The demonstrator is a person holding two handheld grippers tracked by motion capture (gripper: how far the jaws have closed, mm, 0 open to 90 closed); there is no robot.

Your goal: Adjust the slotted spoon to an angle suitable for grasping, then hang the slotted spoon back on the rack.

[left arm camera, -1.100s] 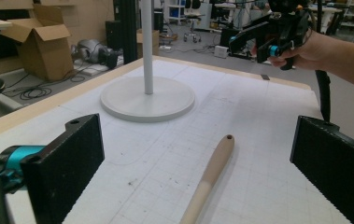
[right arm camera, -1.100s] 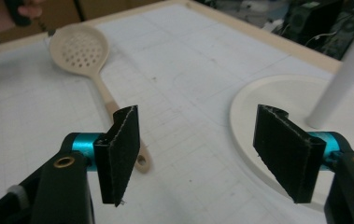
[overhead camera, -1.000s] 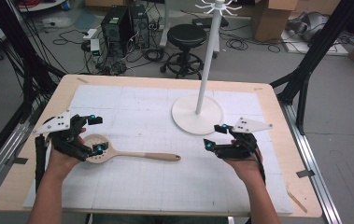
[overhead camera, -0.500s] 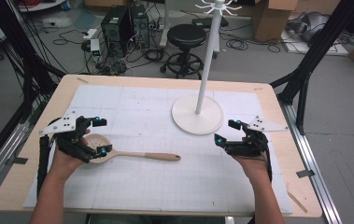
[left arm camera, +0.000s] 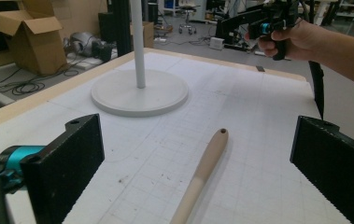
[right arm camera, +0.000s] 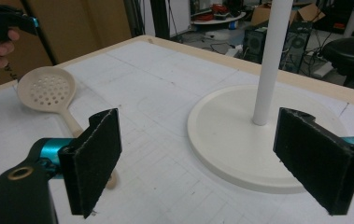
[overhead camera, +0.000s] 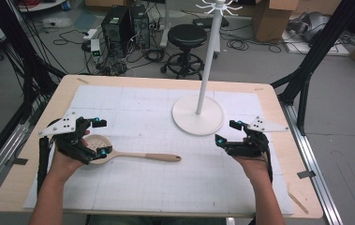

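Note:
A pale wooden slotted spoon point(overhead camera: 133, 154) lies on the white mat, bowl to the left and handle pointing right. My left gripper point(overhead camera: 101, 137) is open and straddles the spoon's bowl. In the left gripper view the handle point(left arm camera: 207, 161) runs out between the wide black jaws of the left gripper point(left arm camera: 195, 172), and neither pad touches it. My right gripper point(overhead camera: 225, 132) hovers to the right of the handle's end. Its jaws have just been opening and hold nothing. From the right gripper point(right arm camera: 207, 158) I see the spoon's perforated bowl point(right arm camera: 46, 88) farther off.
A white stand with a round base point(overhead camera: 197, 116) and a tall pole point(overhead camera: 209, 61) rises at the mat's far middle, just left of the right gripper. The wooden table edge point(overhead camera: 278, 108) frames the mat. Beyond it are a stool point(overhead camera: 187, 35), computers and boxes.
The right gripper has shifted a little to the right, away from the handle's end, and its jaws stand wider apart. The left gripper and the spoon have stayed put.

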